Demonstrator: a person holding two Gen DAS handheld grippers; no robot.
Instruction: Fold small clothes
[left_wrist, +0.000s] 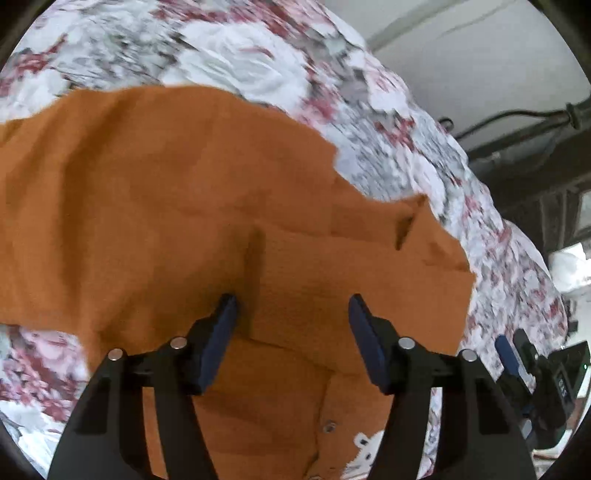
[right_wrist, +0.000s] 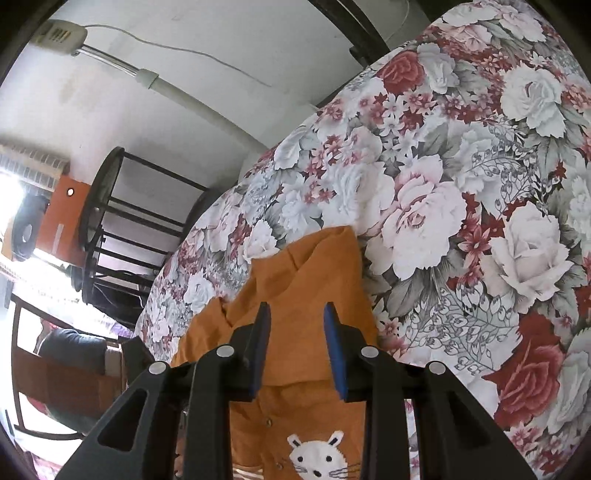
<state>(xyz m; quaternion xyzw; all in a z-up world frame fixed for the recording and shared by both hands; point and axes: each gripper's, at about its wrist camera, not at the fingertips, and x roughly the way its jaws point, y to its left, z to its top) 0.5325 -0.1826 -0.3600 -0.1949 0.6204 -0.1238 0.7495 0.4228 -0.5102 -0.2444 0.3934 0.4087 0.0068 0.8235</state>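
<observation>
With pads spread and pinching nothing, the left tool (left_wrist: 291, 306) and right tool (right_wrist: 295, 314) hover over the soft, rumpled orange garment (left_wrist: 166, 192) lying at 12 o'clock on the floral bed cover (right_wrist: 461, 184), likely mid-fold, needing an edge pinched next.

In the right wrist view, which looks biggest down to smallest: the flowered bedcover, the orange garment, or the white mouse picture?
1. flowered bedcover
2. orange garment, though partly hidden by the gripper
3. white mouse picture
</observation>
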